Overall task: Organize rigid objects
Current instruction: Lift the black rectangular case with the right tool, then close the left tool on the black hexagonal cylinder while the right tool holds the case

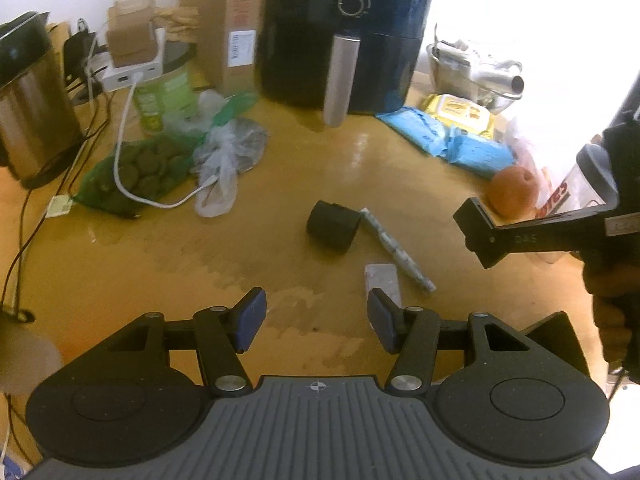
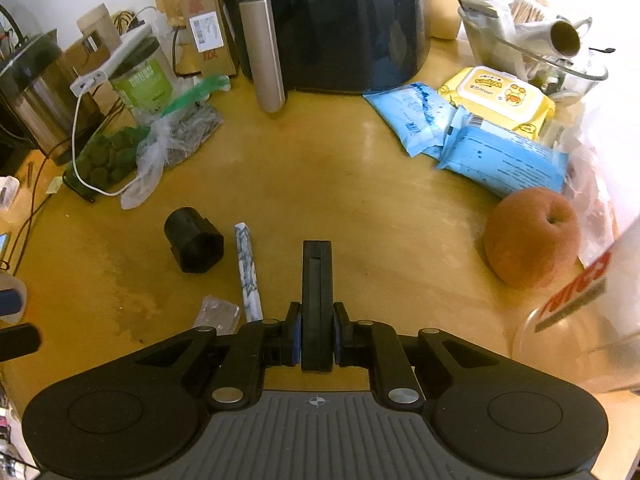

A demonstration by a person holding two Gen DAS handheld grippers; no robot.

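Nearest the right wrist camera, the right gripper (image 2: 317,338) has its jaws clamped on a flat black T-shaped piece (image 2: 317,300), which stands out forward past the pads and hangs clear above the table (image 2: 340,184). From the left wrist view the left gripper (image 1: 316,318) hovers with jaws apart and nothing between them, a small grey block (image 1: 382,280) just beyond its right pad. Left of the held piece lie a black cylinder (image 2: 194,245) and a pale patterned stick (image 2: 248,272), close together. Only the near end of the piece is pinched, so I judge a knock on its far end could twist it in the pads or drop it. A brown round fruit (image 2: 532,236) near right would roll if brushed. Open room lies in the table's middle; the far side is crowded by the air fryer (image 2: 340,24), wipes packs (image 2: 496,128) and a trailing white cable (image 2: 78,132) far left that could snag.
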